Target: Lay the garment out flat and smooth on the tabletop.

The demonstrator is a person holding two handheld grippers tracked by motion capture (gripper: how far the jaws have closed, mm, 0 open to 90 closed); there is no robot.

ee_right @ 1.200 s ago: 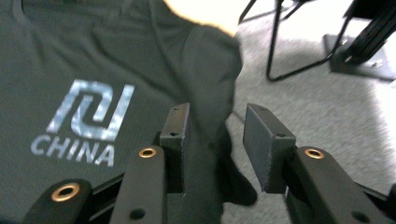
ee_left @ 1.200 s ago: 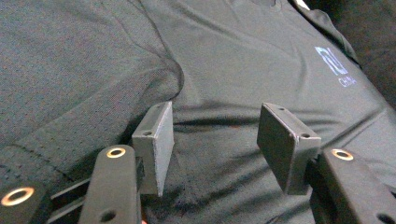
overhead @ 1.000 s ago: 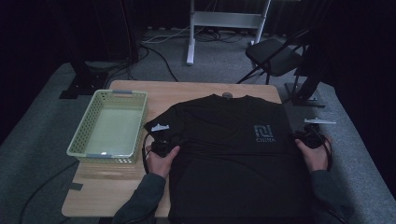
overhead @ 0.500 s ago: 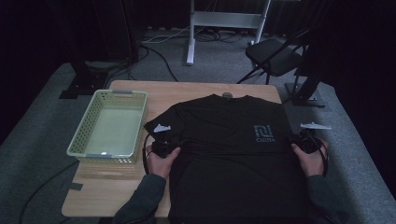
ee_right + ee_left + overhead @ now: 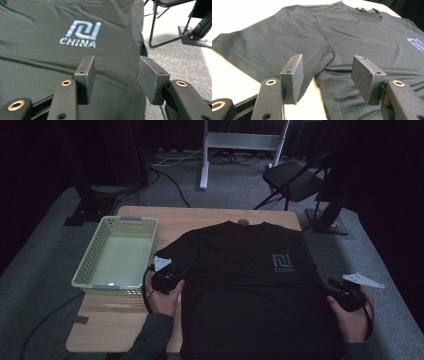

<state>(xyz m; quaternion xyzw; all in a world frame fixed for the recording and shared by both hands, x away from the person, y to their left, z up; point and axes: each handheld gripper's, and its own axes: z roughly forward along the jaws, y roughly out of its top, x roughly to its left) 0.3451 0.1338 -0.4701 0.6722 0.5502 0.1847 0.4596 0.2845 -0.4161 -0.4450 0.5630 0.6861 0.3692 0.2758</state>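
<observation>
- A black T-shirt [image 5: 250,285] lies flat on the wooden desk [image 5: 115,320], with its neck at the far side
- The shirt has a pale logo with the word CHINA [image 5: 78,43] on its chest
- The left gripper [image 5: 167,281] sits at the shirt's left edge, just under the left sleeve [image 5: 259,52]
- Its fingers [image 5: 293,75] are apart, with the shirt's edge between them, not pinched
- The right gripper [image 5: 342,296] sits at the shirt's right edge, off the side of the desk
- Its fingers [image 5: 86,75] are apart too, just above the cloth
- A light green basket [image 5: 90,265] stands on the desk, just left of the shirt
- A dark folding chair [image 5: 295,177] stands on the grey floor behind the desk
</observation>
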